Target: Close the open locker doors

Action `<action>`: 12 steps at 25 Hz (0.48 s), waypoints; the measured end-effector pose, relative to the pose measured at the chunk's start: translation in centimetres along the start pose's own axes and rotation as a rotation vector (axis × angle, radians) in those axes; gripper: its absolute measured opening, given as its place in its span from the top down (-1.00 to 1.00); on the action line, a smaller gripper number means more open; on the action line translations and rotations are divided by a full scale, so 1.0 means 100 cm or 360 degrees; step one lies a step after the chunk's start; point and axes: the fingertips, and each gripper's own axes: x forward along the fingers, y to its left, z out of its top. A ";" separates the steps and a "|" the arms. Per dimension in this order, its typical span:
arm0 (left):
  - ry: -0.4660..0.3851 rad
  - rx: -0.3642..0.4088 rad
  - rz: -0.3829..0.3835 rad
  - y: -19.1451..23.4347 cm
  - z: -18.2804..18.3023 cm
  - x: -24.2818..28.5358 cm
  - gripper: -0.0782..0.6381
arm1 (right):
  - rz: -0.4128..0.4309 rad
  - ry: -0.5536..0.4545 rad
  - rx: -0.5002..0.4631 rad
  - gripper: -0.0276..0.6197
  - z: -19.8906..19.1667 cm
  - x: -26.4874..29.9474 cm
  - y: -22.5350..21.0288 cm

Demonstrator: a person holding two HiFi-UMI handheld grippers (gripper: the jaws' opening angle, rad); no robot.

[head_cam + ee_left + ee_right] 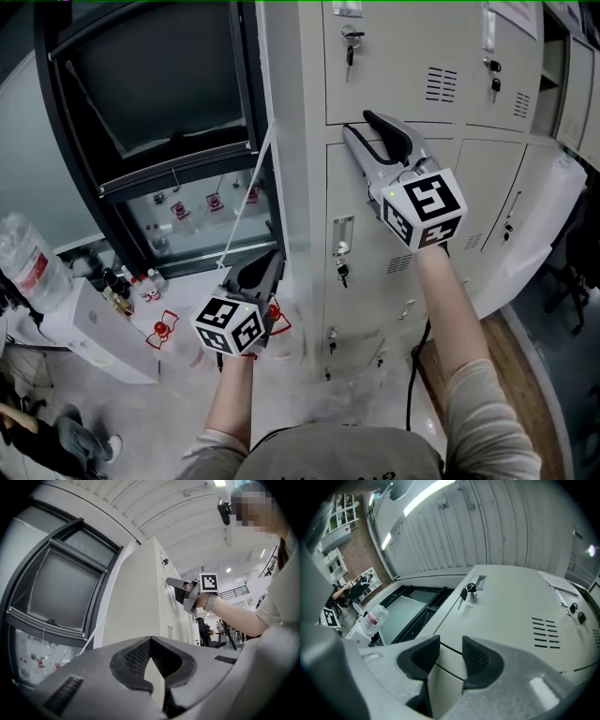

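Currently, locker doors [412, 66]: pale grey bank filling the upper middle and right of the head view; those straight ahead lie flush.
Open door [548, 220]: far right, a pale panel angled out from the row; above it a compartment [553, 56] shows its dark inside.
Keys [350, 45]: hanging from several locks.
Right gripper [359, 122] [451, 641]: raised against the locker front at the seam between an upper and a lower door; jaws stand apart with only that seam behind the gap, nothing gripped. Touching or not, cannot tell.
Right forearm [450, 300]: crosses in front of the lower doors.
Left gripper [272, 255] [150, 639]: lower, beside the bank's left side wall; tips together, empty.
Window [159, 84]: dark-framed, left of the lockers.
Bottle [28, 258]: clear plastic, far left, near a white box [94, 333].
Cable [412, 375]: black, down by the floor at the lockers' foot.
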 end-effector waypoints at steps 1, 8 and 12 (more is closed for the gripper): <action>0.0002 -0.0002 0.0001 0.001 -0.001 0.000 0.79 | -0.0001 0.0001 0.0002 0.49 0.000 0.000 0.000; 0.0005 -0.0003 -0.0006 -0.001 -0.003 0.006 0.79 | 0.0005 -0.0030 0.0030 0.49 -0.001 -0.002 0.000; 0.0021 -0.0012 -0.0003 -0.005 -0.007 0.008 0.79 | 0.0020 -0.0041 0.0059 0.53 -0.006 -0.010 0.000</action>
